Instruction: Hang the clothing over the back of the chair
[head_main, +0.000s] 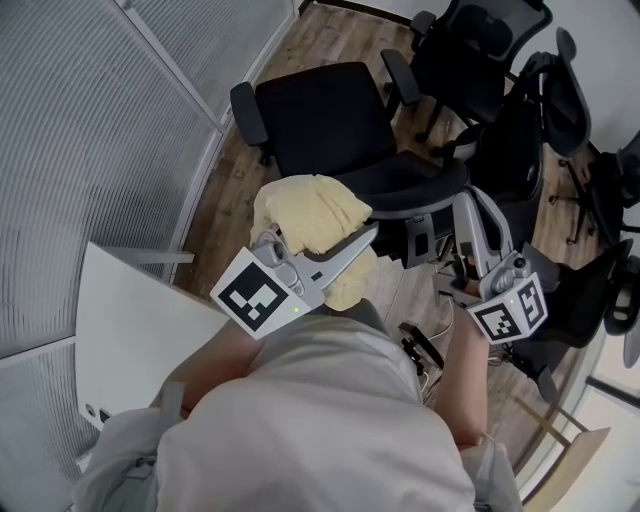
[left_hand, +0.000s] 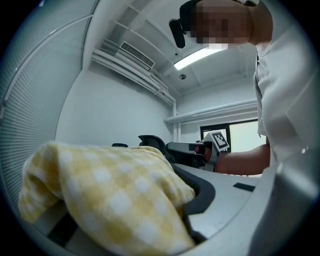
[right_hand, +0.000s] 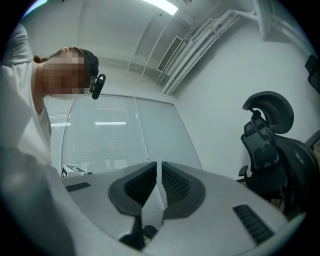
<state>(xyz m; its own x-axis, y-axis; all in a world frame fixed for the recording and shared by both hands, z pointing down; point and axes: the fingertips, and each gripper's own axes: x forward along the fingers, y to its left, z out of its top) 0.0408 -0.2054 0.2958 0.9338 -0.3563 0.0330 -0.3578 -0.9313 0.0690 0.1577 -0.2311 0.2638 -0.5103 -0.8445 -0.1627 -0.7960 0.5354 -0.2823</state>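
A yellow-and-white checked cloth is bunched up in my left gripper, whose jaws are shut on it. In the left gripper view the cloth fills the lower left and covers the pads. It hangs just above the near end of a black office chair's backrest; the chair's seat lies beyond. My right gripper is to the right of the backrest, shut with nothing in it; its ribbed pads meet in the right gripper view.
A white table stands at my left, beside a glass wall with blinds. More black office chairs crowd the far right. One with a headrest shows in the right gripper view. The floor is wood.
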